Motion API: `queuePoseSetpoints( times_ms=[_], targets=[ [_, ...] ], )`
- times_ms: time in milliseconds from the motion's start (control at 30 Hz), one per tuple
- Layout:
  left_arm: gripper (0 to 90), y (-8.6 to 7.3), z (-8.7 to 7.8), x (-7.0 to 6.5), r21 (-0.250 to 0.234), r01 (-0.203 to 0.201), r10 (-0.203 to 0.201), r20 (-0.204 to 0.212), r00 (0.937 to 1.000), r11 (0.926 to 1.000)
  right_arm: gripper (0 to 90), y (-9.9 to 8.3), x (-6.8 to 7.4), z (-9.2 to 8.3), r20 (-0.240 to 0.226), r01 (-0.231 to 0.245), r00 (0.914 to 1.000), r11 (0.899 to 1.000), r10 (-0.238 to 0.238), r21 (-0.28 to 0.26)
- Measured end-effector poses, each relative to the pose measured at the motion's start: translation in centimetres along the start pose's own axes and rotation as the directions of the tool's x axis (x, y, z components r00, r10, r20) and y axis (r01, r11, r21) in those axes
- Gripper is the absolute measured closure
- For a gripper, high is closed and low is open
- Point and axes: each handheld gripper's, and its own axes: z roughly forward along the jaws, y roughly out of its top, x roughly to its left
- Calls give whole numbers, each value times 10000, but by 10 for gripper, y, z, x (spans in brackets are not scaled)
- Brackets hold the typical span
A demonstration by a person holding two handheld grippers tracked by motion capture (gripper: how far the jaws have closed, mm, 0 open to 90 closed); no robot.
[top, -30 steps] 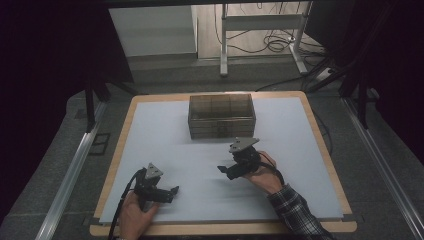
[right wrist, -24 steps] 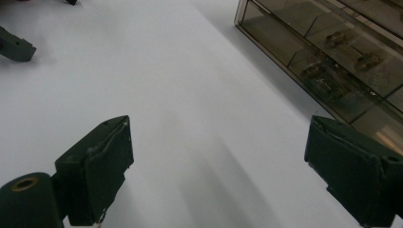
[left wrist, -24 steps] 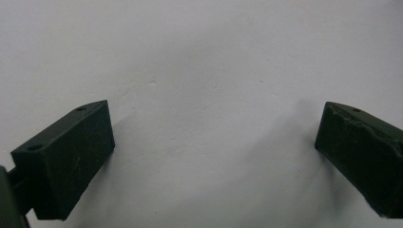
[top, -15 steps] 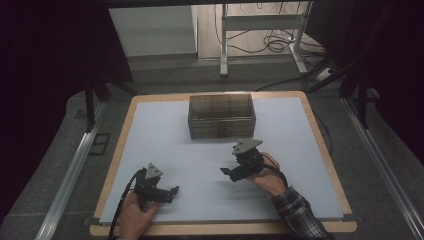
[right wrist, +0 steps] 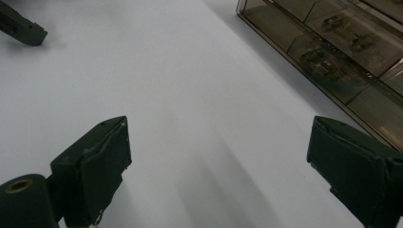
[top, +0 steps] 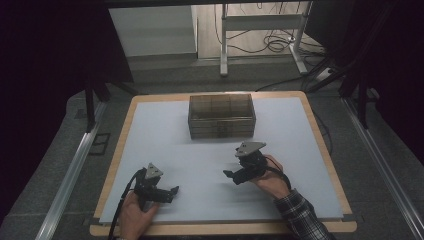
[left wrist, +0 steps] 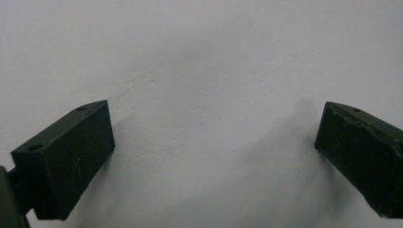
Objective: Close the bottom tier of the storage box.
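Left gripper [top: 167, 192] low at lower left of the high view, jaws spread, nothing between; right gripper [top: 234, 176] at lower centre-right, jaws spread, empty; compartmented clear box [top: 221, 116] at upper centre of white worktop [top: 165, 130], well apart from both

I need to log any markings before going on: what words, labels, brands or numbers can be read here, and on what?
None can be read: no print shows on the clear box, the white table mat, the left gripper or the right gripper.
The small parts in the box are too blurred to show any marking.
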Motion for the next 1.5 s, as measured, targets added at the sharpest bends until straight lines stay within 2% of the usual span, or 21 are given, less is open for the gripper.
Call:
queuePoseSetpoints(
  times_ms=[500,1500],
  targets=[
    [0,0,0,0,-2,0,0,-2,10000,10000,54,-8,1,-10,33,-45,10000,10000,45,53],
    [0,0,0,0,0,-2,2,0,10000,10000,33,-33,-4,-33,258,-482,9985,9985,476,256]
  ],
)
